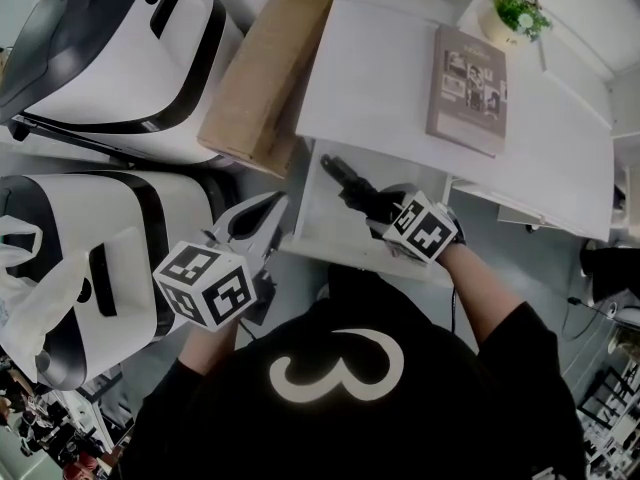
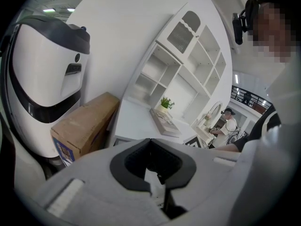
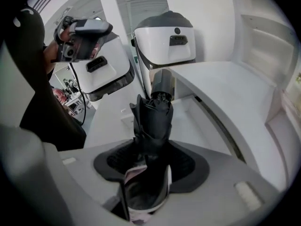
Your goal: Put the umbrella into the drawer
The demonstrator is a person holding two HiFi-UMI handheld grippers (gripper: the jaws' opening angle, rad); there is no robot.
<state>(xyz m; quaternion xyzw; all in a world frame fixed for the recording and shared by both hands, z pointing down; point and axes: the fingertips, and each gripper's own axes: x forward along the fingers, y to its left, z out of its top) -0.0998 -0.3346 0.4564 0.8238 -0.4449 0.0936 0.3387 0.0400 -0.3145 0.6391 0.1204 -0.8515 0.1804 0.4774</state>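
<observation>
As right gripper [image 1: 372, 206] jaws pinch it, the umbrella [image 1: 340, 176] points handle-first over the drawer [image 1: 312, 223].

black short-sleeved shirt [image 1: 470, 398], white swirl print [image 1: 335, 366]

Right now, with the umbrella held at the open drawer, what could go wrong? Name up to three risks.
1. The right gripper clamps the umbrella near one end, so the long free part may swing or slip in the jaws.
2. Its far end points toward the desk edge above the drawer and may catch there on the way in.
3. If it is laid askew, it might stop the drawer from closing.
</observation>
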